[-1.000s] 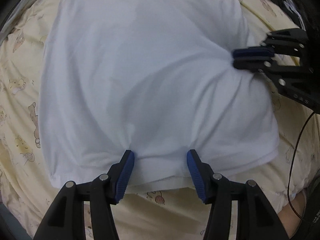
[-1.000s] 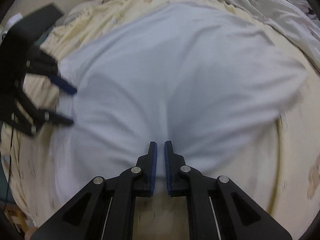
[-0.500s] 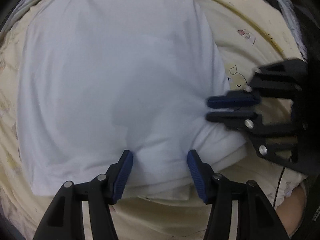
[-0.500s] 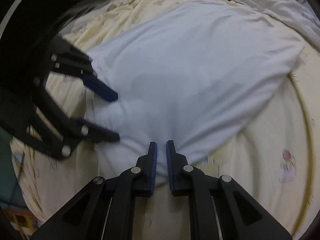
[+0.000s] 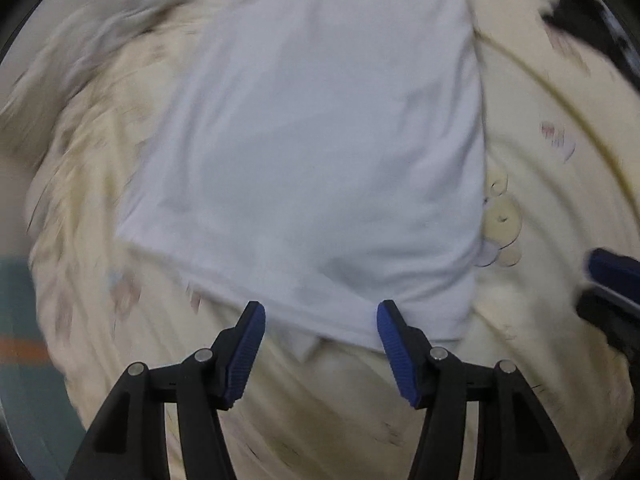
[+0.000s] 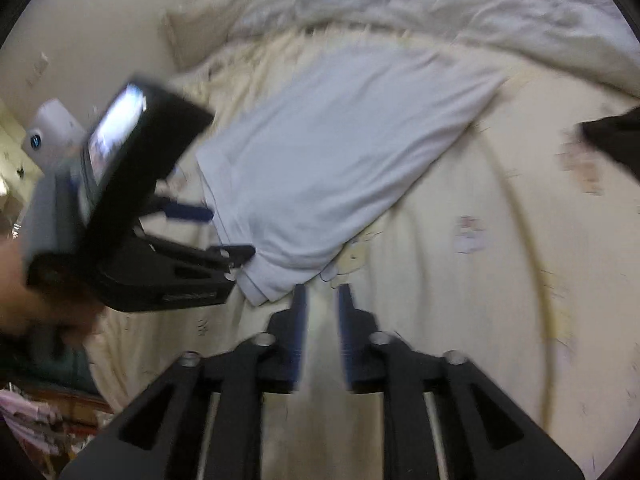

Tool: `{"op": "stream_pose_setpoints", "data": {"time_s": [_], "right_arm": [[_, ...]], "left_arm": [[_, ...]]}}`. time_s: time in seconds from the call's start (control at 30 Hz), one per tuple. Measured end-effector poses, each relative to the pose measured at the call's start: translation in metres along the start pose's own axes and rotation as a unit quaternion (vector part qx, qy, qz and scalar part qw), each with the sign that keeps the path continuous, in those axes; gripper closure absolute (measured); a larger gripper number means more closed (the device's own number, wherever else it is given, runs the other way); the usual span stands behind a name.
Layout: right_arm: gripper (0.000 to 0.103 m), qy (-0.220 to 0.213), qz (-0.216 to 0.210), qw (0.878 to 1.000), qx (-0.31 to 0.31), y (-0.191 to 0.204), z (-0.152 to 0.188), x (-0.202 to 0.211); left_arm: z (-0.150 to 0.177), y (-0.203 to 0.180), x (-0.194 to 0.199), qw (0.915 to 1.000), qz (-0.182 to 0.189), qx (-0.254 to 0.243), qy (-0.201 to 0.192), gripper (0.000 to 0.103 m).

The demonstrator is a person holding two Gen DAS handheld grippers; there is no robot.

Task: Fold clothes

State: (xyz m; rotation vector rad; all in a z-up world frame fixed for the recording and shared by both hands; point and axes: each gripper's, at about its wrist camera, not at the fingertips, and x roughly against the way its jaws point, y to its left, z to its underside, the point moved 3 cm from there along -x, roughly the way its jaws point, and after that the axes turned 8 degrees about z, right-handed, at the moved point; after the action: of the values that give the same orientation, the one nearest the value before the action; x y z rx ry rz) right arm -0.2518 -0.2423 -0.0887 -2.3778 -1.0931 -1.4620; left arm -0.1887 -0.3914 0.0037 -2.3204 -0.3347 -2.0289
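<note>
While both views are blurring, white shirt is lying folded flat on cream sheet, apart from both grippers. Left gripper is hanging above shirt's near hem, jaws spread wide, nothing pinched between them. Right gripper is sitting just beside shirt's near corner, jaws opening, only sheet showing between them. Grey duvet is bunching past shirt. Dark cloth is lying at sheet's right edge.
</note>
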Motion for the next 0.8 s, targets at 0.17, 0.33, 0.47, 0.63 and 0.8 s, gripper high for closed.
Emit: {"op": "stream_pose_setpoints", "data": {"time_s": [0.17, 0.33, 0.47, 0.63, 0.8], "right_arm": [[0.022, -0.038, 0.003, 0.999, 0.006, -0.017, 0.011, 0.069], [0.022, -0.062, 0.011, 0.998, 0.007, -0.039, 0.033, 0.135], [0.022, -0.073, 0.018, 0.997, 0.006, -0.043, 0.063, 0.181], [0.022, -0.084, 0.029, 0.996, 0.011, -0.051, 0.103, 0.227], [0.022, -0.096, 0.04, 0.995, 0.006, -0.061, 0.144, 0.258]], "left_arm": [[0.023, -0.015, 0.066, 0.9927, -0.003, 0.064, -0.102, 0.044], [0.082, -0.066, 0.036, 0.9766, 0.058, 0.132, -0.159, 0.044], [0.109, -0.105, 0.032, 0.9689, 0.085, 0.151, -0.176, 0.044], [0.144, -0.141, 0.022, 0.9648, 0.104, 0.148, -0.191, 0.044], [0.151, -0.201, 0.036, 0.9653, 0.117, 0.114, -0.204, 0.044]]}}
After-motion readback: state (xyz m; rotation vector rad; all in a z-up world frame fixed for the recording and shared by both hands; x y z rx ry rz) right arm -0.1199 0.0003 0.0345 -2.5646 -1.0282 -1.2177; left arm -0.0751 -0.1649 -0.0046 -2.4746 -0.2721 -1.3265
